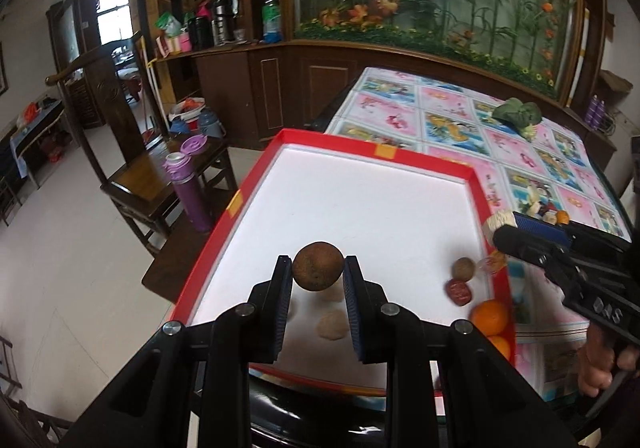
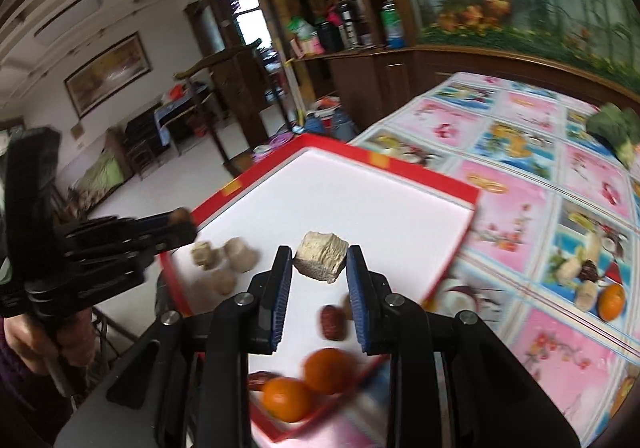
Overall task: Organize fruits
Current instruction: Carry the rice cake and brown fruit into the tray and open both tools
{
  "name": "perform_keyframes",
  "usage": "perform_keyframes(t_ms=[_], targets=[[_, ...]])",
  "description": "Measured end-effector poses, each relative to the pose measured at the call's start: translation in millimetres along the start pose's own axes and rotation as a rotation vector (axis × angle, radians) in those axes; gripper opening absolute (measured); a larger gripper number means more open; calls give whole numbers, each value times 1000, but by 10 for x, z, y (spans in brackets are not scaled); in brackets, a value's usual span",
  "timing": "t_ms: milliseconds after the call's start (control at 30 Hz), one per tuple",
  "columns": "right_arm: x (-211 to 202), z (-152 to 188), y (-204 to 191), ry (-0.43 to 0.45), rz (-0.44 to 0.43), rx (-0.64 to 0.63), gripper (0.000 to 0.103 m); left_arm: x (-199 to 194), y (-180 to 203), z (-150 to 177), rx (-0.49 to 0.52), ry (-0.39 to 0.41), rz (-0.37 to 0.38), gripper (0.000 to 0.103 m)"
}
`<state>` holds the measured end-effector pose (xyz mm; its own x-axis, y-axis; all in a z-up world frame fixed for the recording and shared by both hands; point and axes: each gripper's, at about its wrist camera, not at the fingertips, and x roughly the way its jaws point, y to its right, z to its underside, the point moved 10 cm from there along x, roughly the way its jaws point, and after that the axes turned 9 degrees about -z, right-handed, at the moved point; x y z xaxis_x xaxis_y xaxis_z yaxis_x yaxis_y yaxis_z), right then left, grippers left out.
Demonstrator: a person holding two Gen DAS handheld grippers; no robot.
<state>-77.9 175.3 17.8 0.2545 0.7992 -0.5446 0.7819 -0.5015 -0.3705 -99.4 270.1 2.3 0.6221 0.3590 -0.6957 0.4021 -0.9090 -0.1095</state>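
Note:
My left gripper [image 1: 318,260] is shut on a round brown fruit [image 1: 318,271], held above the near part of a red-rimmed white tray [image 1: 400,158]. In the tray lie pale beige lumps [image 1: 331,324], a small brown fruit [image 1: 464,269], a red date [image 1: 459,291] and two oranges [image 1: 490,317]. My right gripper [image 2: 320,250] is shut on a tan, rough-cut block [image 2: 320,258] over the same tray [image 2: 400,165]. Below it lie the date [image 2: 331,322] and the oranges [image 2: 328,370]. The beige lumps [image 2: 224,260] sit to the left.
The tray lies at the corner of a table under a colourful picture cloth [image 1: 452,104]. A green vegetable [image 1: 516,114] rests far back, and an orange [image 2: 611,302] with a few other pieces lies on the cloth. A wooden chair holding a purple bottle [image 1: 188,188] stands left of the table.

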Motion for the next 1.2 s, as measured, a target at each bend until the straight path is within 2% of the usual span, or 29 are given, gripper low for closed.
perform_keyframes(t_ms=[167,333,533,733,1033,1200], targets=[[229,107,-192,-76,-10,-19,30,27,128,105,28,-18,45,25],[424,124,-67,-137,24,16,30,20,369,311,86,-52,104,25],[610,71,150,-218,78,62,30,37,435,343,94,-64,115,25],[811,119,221,-333,86,101,30,87,512,390,122,-80,101,25],[812,168,232,-362,42,137,31,179,560,494,124,-133,98,25],[771,162,253,-338,21,135,32,211,567,519,123,-148,86,25]])
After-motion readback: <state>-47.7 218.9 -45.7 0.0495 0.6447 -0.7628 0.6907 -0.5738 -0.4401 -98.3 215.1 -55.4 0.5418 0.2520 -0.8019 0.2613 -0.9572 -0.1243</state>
